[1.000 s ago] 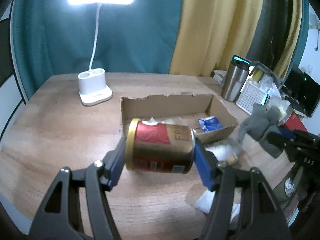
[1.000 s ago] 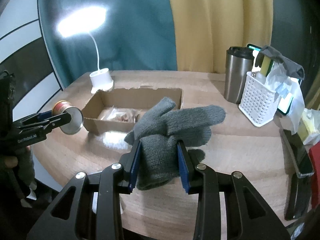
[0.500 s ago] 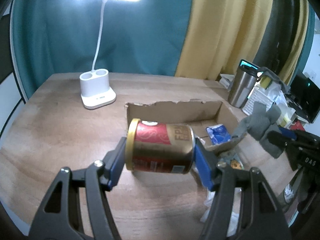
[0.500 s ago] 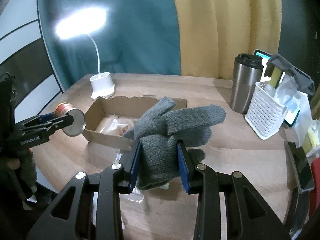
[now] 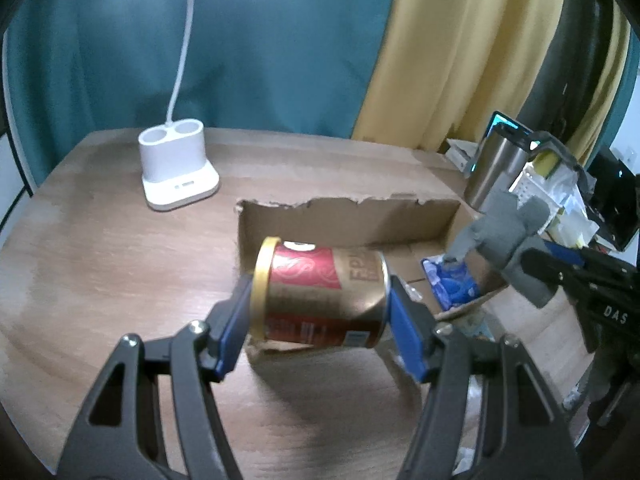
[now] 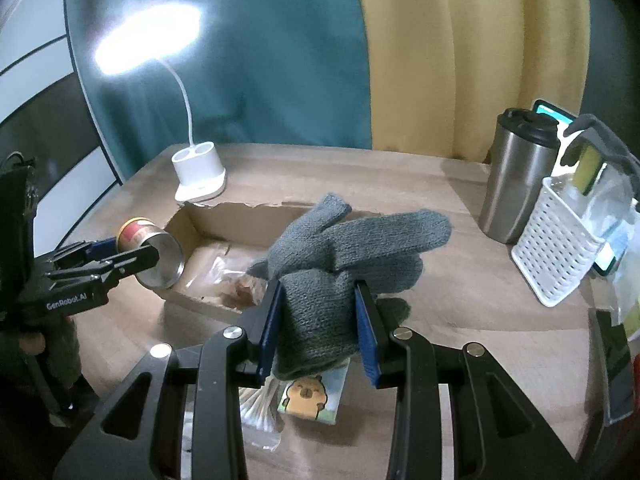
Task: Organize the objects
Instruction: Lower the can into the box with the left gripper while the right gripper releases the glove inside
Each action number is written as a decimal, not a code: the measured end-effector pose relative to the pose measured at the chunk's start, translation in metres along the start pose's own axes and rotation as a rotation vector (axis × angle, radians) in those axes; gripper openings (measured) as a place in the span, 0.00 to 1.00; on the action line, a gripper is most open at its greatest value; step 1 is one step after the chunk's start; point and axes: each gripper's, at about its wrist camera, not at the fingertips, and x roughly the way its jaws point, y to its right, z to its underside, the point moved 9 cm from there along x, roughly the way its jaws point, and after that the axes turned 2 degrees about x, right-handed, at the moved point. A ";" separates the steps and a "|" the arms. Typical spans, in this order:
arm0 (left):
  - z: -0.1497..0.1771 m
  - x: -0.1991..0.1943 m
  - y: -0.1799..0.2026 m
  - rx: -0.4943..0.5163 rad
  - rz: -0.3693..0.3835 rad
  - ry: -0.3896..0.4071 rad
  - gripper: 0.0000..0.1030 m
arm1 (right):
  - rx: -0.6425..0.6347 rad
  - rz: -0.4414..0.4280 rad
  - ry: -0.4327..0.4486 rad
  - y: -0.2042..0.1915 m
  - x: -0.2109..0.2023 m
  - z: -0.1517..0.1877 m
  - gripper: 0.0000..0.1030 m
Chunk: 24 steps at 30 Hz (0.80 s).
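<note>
My left gripper is shut on a red and gold can, held sideways just above the near left corner of an open cardboard box. The can also shows in the right wrist view. My right gripper is shut on a grey knit glove, held above the box's right end. The glove also shows in the left wrist view. The box holds a blue packet and clear plastic bags.
A white desk lamp base stands behind the box on the wooden table. A steel tumbler and a white perforated basket stand at the right. A cartoon card and cotton swabs lie under my right gripper.
Both grippers have moved closer to the box with their loads. The can now hangs over the box's near corner and the glove over its right end.
</note>
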 end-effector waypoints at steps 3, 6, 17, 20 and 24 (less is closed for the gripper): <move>0.001 0.008 -0.001 0.001 0.000 -0.015 0.63 | -0.003 -0.006 -0.011 0.000 0.010 -0.003 0.35; 0.005 0.017 -0.004 0.007 -0.008 -0.038 0.63 | -0.006 -0.013 -0.023 0.000 0.021 -0.005 0.35; 0.002 0.032 -0.023 0.007 -0.051 -0.060 0.63 | -0.002 -0.042 -0.087 -0.010 0.059 -0.003 0.36; 0.001 0.036 -0.023 0.008 -0.055 -0.069 0.64 | 0.001 -0.049 -0.114 -0.017 0.071 0.001 0.36; 0.000 0.037 -0.022 0.024 -0.058 -0.073 0.65 | 0.005 -0.056 -0.154 -0.027 0.085 0.008 0.40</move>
